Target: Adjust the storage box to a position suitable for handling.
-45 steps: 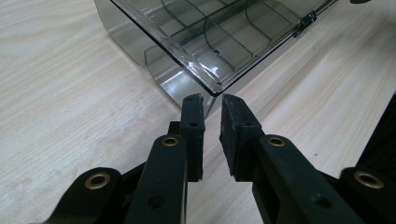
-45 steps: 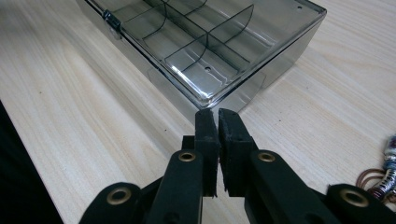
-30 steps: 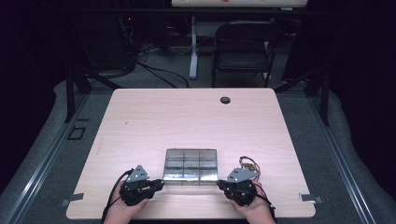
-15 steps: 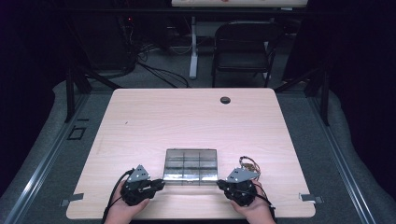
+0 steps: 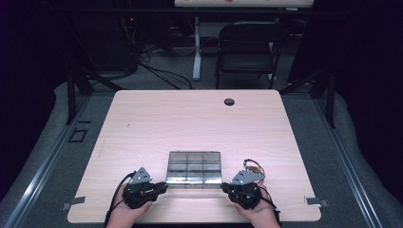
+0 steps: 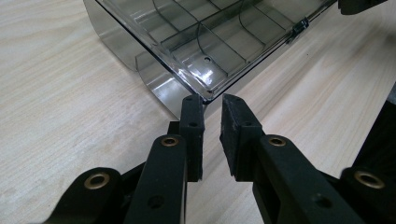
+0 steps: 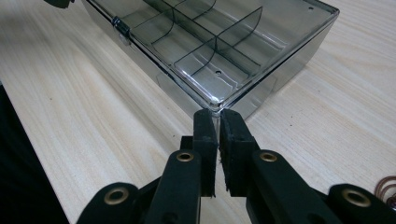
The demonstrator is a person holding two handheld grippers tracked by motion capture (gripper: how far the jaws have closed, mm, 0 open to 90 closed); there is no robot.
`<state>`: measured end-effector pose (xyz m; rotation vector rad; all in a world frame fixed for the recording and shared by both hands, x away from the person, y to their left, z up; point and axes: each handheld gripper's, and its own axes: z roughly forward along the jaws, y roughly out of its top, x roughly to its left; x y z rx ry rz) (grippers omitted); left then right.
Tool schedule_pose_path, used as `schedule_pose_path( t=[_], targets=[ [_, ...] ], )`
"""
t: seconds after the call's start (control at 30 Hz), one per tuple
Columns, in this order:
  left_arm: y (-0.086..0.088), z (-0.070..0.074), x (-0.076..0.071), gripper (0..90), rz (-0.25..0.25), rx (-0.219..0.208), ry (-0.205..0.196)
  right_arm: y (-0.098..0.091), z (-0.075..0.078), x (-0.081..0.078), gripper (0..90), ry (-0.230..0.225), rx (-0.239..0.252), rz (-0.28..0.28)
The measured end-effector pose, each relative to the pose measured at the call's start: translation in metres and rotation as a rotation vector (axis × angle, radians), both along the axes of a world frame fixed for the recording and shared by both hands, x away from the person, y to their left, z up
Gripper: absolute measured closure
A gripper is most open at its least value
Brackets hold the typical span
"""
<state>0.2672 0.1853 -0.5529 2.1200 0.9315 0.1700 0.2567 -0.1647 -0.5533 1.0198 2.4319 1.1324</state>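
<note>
A light wood-grain table (image 5: pixel 190 123) is standing in the middle of a dim room, with light falling on its top while everything around it is lying in shadow. A round dark grommet (image 5: pixel 229 101) is sitting near the table's far edge. Grey carpet (image 5: pixel 57 142) is covering the floor on both sides. Beyond the table a black folding chair (image 5: pixel 247 52) is standing beside a white post (image 5: pixel 196 47), and dark cables (image 5: pixel 157 71) are trailing across the floor, possibly from equipment that is too dark to make out.
</note>
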Motion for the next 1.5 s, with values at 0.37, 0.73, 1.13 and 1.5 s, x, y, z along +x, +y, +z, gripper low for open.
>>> schedule_pose_path(
  t=[0.37,0.73,1.13,1.5],
  targets=[
    [-0.006,-0.001,0.0,64.1,0.012,0.03,-0.046,0.005,-0.002,0.0,72.8,-0.042,-0.035,0.007],
    [-0.013,-0.003,0.001,58.5,0.03,0.047,-0.071,0.009,-0.003,0.001,67.6,-0.072,-0.04,0.003],
    [-0.008,-0.001,0.0,67.8,0.051,-0.018,-0.062,0.009,0.0,-0.001,79.2,-0.087,-0.009,-0.01],
    [-0.008,0.0,0.0,66.6,0.044,-0.029,-0.058,0.007,0.001,0.0,77.9,-0.072,0.005,-0.004]
  ],
)
